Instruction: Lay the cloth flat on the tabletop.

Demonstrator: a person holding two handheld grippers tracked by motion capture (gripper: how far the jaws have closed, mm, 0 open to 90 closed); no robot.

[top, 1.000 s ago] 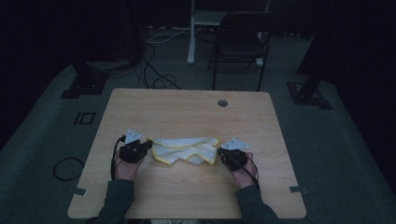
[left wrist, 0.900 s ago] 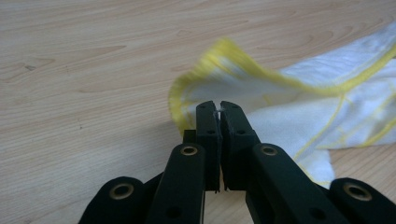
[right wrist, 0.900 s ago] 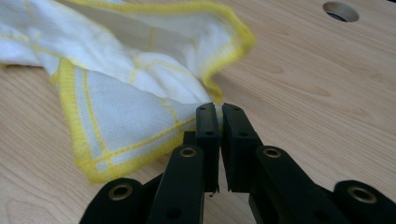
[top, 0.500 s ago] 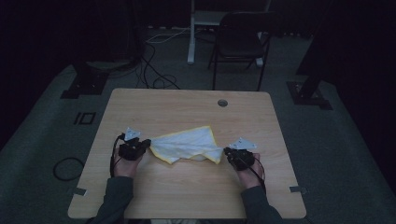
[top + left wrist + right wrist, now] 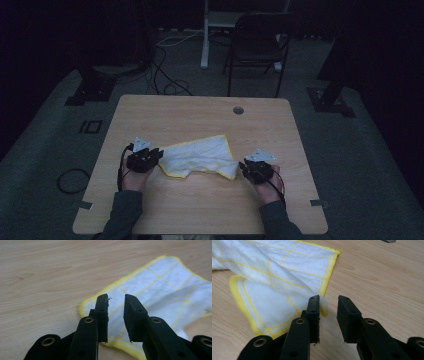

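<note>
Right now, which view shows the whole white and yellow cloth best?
The high view: the cloth lies whole on the table, crumpled, its outline clear. The left gripper view gives a close look at one yellow-edged corner and the grid lines. The right gripper view shows a folded end up close.

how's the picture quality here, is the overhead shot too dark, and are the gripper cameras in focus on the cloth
High view: dim and murky, surroundings nearly black, yet the white cloth and table stay readable. Left gripper view: bright, even light; the cloth is fairly sharp, the left gripper close and slightly soft. Right gripper view: equally bright, no glare; cloth grid crisp beside the right gripper.
</note>
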